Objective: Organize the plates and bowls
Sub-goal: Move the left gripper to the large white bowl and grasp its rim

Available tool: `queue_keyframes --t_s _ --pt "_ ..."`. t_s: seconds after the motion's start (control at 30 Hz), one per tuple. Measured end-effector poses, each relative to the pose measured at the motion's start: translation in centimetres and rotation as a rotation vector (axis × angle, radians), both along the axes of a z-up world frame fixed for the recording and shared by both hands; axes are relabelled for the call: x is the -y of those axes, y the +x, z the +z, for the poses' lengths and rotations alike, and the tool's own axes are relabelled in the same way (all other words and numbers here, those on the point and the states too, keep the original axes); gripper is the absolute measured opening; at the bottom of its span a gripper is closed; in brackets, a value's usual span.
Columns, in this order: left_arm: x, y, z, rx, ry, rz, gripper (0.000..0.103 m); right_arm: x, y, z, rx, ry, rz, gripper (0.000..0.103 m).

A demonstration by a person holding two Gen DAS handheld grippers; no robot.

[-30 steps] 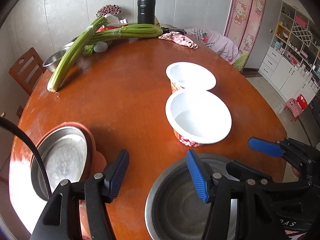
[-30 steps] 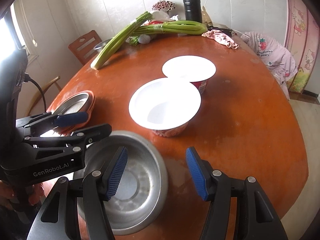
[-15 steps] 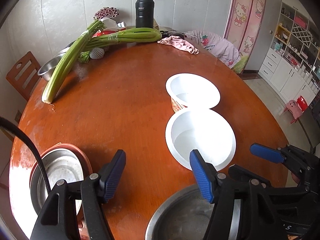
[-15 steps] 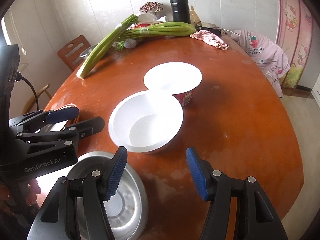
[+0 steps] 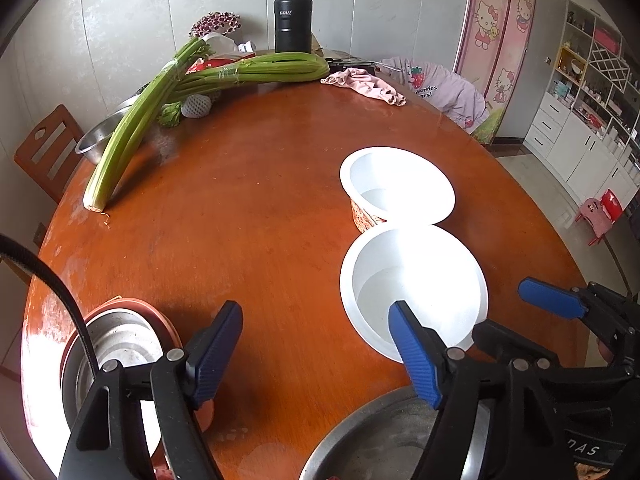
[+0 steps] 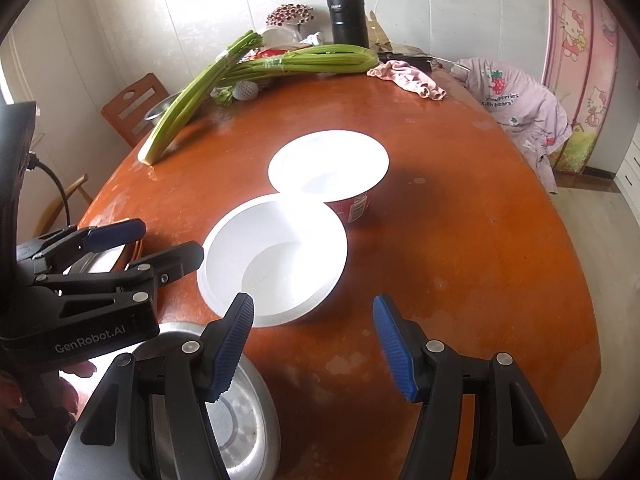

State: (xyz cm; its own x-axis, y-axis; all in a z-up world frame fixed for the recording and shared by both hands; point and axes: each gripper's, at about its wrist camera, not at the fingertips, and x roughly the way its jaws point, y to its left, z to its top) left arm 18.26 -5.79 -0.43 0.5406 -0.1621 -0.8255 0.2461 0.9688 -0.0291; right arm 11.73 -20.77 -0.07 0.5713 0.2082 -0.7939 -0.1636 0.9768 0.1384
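Observation:
Two white paper bowls stand touching on the round orange table point(image 5: 260, 208): the near bowl point(image 5: 416, 284) point(image 6: 272, 264) and, behind it, the far bowl point(image 5: 396, 184) point(image 6: 328, 168) with a red printed side. A flat steel plate point(image 5: 380, 440) point(image 6: 240, 420) lies at the table's front edge under both grippers. At the left a steel bowl point(image 5: 116, 344) sits in a reddish plate. My left gripper point(image 5: 316, 344) point(image 6: 160, 244) hovers left of the near bowl, jaws opening, nothing between them. My right gripper point(image 6: 312, 332) point(image 5: 520, 316) hovers at that bowl's front rim, jaws opening and empty.
Long celery stalks point(image 5: 160, 108) lie across the far left of the table, with a black thermos point(image 5: 292, 20), a pink cloth point(image 5: 364, 84) and a steel basin point(image 5: 100, 140) near the back edge. A wooden chair point(image 5: 48, 152) stands at the left, a clothes-draped chair point(image 5: 440, 88) at the right.
Both grippers have moved away from the steel plate toward the near white bowl, and the plate has slid to the bottom of both views. Both pairs of jaws stand wider.

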Motion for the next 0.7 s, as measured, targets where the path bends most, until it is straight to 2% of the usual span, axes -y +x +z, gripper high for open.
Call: queue_keyframes --t_s 0.7 --pt "0.5 2.5 -2.5 -0.079 -0.033 0.009 0.075 0.4 2.9 -2.1 -0.039 -0.027 -0.035 0.07"
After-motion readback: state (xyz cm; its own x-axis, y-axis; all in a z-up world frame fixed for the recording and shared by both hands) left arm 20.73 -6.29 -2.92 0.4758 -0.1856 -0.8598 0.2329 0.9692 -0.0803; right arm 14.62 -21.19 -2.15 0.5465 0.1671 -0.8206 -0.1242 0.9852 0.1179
